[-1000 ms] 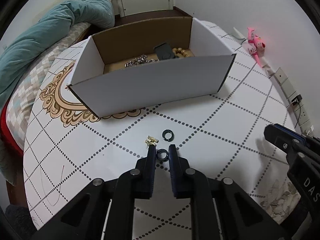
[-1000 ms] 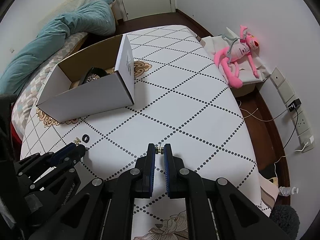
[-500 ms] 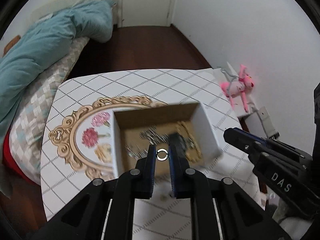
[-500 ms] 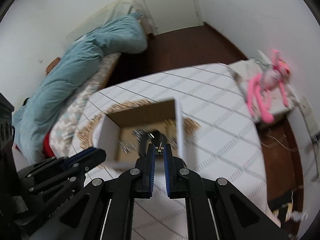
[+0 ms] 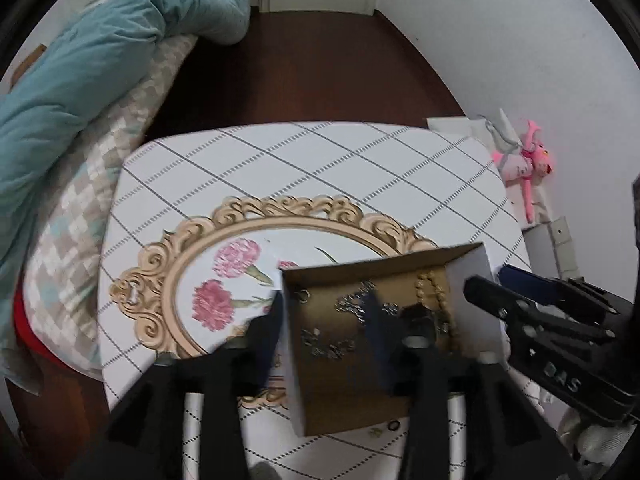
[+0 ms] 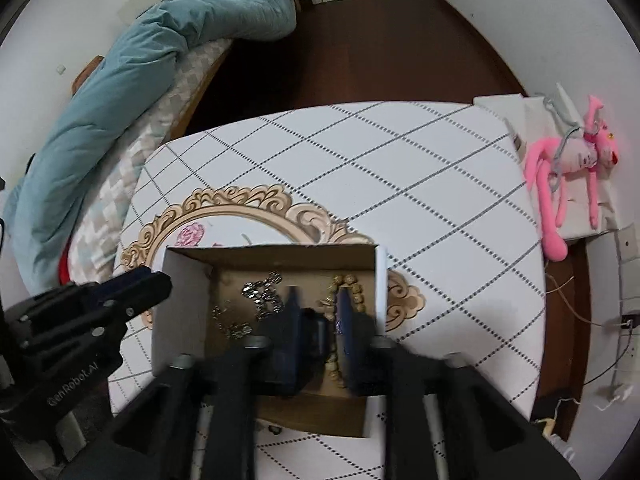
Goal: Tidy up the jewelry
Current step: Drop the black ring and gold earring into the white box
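Observation:
An open cardboard box stands on the table. Inside lie a silver chain, a wooden bead string and a black item. My left gripper hangs open over the box, fingers wide apart, nothing between them. My right gripper is open above the box's right half, also empty; it shows in the left wrist view. A black ring and a small gold piece lie on the table in front of the box.
The table has a white checked cloth with a gold floral frame print. A bed with a teal quilt is to the left. A pink plush toy lies on a white box to the right, by the wall.
Both grippers rose from the table, carried a black ring and a small gold piece over the box, then opened; the pieces are no longer between the fingers.

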